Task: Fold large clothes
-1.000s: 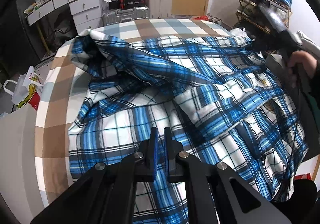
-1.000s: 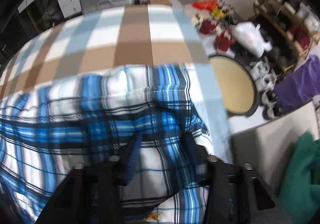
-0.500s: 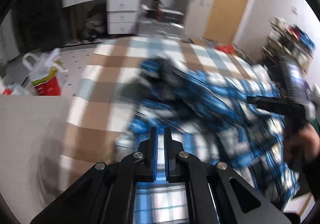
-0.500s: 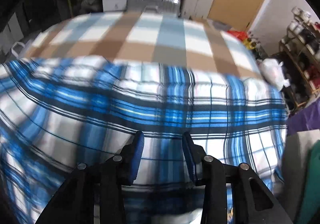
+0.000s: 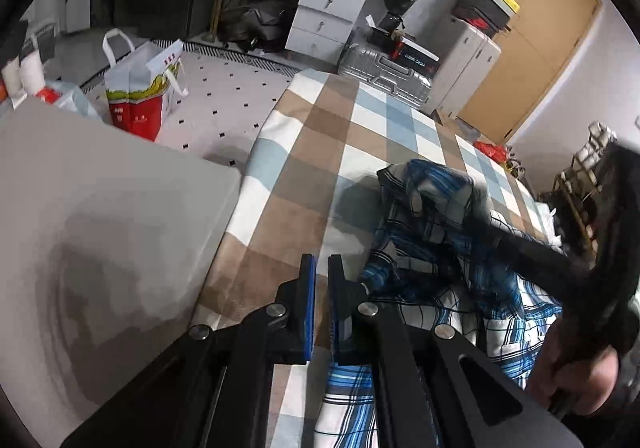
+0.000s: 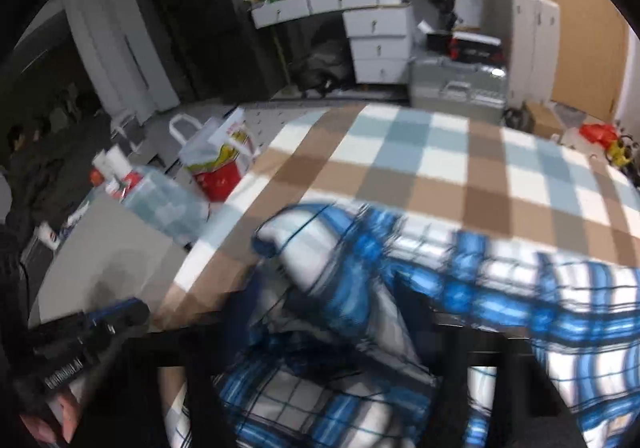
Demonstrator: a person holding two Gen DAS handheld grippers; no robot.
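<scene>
A blue, white and black plaid shirt (image 5: 444,248) lies bunched on a bed with a brown, white and pale blue checked cover (image 5: 320,144). My left gripper (image 5: 321,272) has its jaws nearly together, with nothing between the pads, over the cover just left of the shirt. My right gripper (image 6: 328,288) is blurred, and the plaid shirt (image 6: 360,288) is draped over and between its fingers; the grip cannot be made out. The right gripper also shows in the left wrist view (image 5: 560,260), reaching over the shirt.
A grey panel (image 5: 100,232) stands beside the bed's left edge. A red and white bag (image 5: 140,88) sits on the floor. White drawers (image 5: 320,20), a silver suitcase (image 5: 388,72) and a wooden door (image 5: 532,60) are behind the bed.
Both grippers swung left. The spread shirt has gathered into a bunch on the right of the bed. My left gripper is now off the shirt, over the bare cover.
</scene>
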